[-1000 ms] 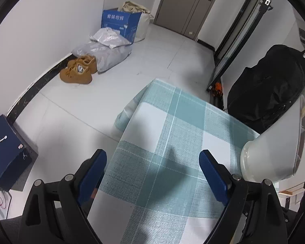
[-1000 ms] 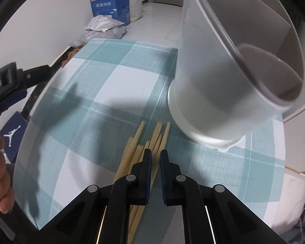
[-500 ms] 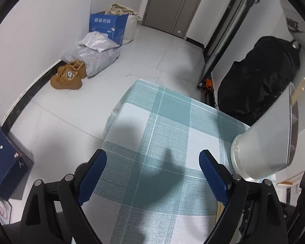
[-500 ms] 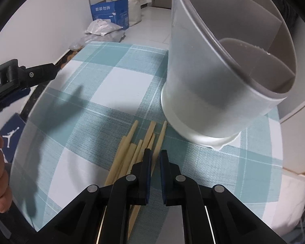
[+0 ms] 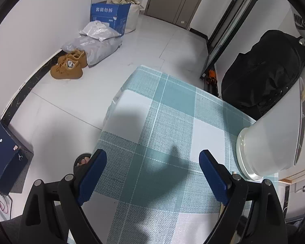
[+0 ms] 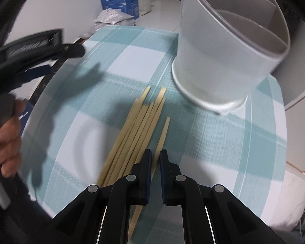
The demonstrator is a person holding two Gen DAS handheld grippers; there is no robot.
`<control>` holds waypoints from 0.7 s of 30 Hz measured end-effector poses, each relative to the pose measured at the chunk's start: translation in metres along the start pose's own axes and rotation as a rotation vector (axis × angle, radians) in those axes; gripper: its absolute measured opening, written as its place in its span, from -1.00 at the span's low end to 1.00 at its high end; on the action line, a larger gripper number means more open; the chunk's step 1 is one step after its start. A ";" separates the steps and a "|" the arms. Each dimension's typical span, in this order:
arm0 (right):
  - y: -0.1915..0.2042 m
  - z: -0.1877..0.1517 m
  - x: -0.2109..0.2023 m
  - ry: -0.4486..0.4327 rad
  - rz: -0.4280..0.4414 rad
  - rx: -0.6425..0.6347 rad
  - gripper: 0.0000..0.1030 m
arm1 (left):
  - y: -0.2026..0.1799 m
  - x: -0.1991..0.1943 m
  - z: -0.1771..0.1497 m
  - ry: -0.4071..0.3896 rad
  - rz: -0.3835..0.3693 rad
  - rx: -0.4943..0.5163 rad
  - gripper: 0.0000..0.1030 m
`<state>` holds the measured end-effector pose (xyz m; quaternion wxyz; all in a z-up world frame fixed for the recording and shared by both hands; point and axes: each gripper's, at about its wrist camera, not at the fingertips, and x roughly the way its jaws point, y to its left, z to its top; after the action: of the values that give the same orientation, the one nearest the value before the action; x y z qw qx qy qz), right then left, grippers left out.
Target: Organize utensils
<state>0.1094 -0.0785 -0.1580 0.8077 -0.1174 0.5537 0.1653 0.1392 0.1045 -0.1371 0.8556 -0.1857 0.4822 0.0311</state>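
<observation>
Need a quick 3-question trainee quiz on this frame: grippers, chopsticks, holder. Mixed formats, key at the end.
1. True or false: the right gripper is shut on one chopstick that lies apart from the bundle of chopsticks.
2. The left gripper is: A) open, nothing between its jaws; B) shut on a spoon; C) holding the holder.
3. Fill in: the white holder stands on the checked ____.

Key: 1 true; 2 A; 3 tablecloth.

One holder [image 6: 223, 61] with two compartments stands on the counter [image 6: 132, 61]. About six chopsticks [image 6: 136, 130] lie there, blurred. On the floor: two shoes [image 5: 68, 67], two blue boxes [image 5: 109, 15].
</observation>
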 end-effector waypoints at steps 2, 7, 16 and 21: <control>0.000 0.000 0.001 -0.005 0.012 -0.017 -0.85 | 0.000 0.001 0.000 0.009 -0.003 -0.009 0.74; -0.002 0.019 0.008 -0.009 0.000 -0.028 -0.84 | -0.006 0.003 -0.002 0.022 -0.006 0.014 0.74; 0.002 0.038 0.016 -0.037 0.013 -0.019 -0.69 | -0.026 -0.003 -0.009 0.060 -0.003 0.131 0.74; -0.024 0.029 0.007 -0.089 0.102 0.103 -0.92 | -0.042 0.002 -0.026 0.115 -0.026 0.229 0.74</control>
<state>0.1462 -0.0892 -0.1535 0.8271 -0.0400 0.5300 0.1828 0.1290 0.0562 -0.1391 0.8425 -0.0943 0.5284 -0.0461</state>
